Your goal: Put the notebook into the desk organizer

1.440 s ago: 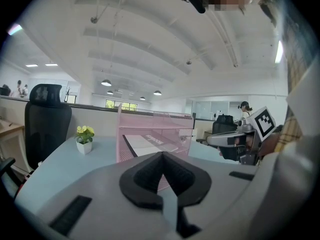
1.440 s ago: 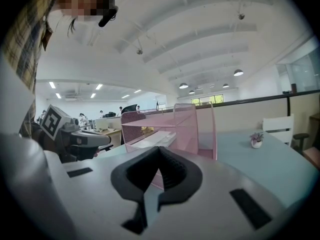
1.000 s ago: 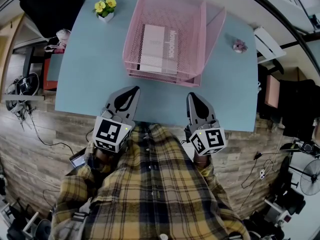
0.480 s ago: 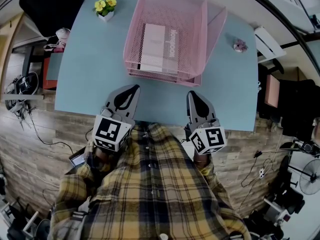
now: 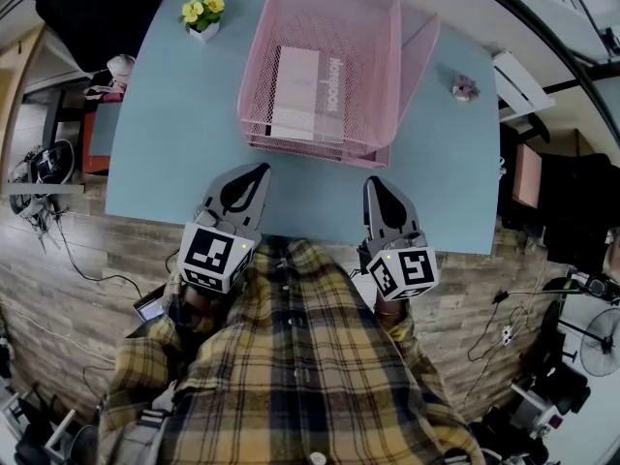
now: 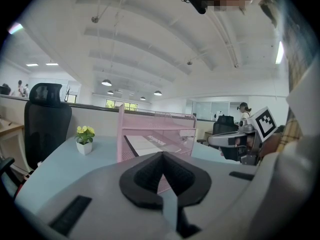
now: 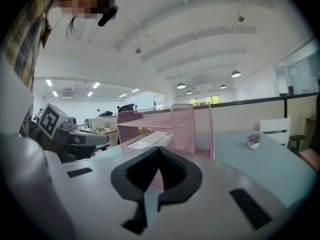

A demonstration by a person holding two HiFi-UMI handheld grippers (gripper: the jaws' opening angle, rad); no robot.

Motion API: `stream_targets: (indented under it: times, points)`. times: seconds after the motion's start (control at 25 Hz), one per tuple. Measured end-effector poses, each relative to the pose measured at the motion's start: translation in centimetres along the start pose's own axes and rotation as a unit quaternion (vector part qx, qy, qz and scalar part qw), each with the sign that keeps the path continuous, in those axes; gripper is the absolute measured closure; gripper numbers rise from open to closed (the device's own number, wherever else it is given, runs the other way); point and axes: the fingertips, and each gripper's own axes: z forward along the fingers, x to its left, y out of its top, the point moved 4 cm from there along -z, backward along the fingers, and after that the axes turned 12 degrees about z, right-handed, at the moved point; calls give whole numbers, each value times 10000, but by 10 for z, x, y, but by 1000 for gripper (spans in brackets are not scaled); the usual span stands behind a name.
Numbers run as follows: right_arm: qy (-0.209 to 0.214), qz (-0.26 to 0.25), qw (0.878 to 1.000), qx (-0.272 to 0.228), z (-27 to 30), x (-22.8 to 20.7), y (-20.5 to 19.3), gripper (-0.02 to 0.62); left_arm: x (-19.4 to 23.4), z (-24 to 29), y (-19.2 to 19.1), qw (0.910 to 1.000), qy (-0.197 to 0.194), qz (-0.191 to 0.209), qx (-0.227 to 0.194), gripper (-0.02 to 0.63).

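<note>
Notebook (image 5: 308, 93) lies flat inside the pink mesh desk organizer (image 5: 415, 76)

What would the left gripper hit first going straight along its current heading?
Probably the front of the pink desk organizer, dead ahead of the shut left gripper. Bare table lies between, so a slightly downward path could touch that first. Depth is unclear.

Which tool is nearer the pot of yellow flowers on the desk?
Left. The left tool sits at the near edge of the desk, below and slightly right of the pot of yellow flowers in the head view; the right tool is farther right along that same edge.
</note>
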Motion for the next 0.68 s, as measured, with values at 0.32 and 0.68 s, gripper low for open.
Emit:
stream_targets:
  times: [0.32, 0.68]
  points:
    - [19, -6, 10000, -6, 0, -1, -1, 594, 1, 1, 0, 10000, 14, -4, -6, 615]
    - [8, 14, 10000, -23, 1, -4, -1, 594, 5, 3, -1, 10000, 51, 11, 12, 615]
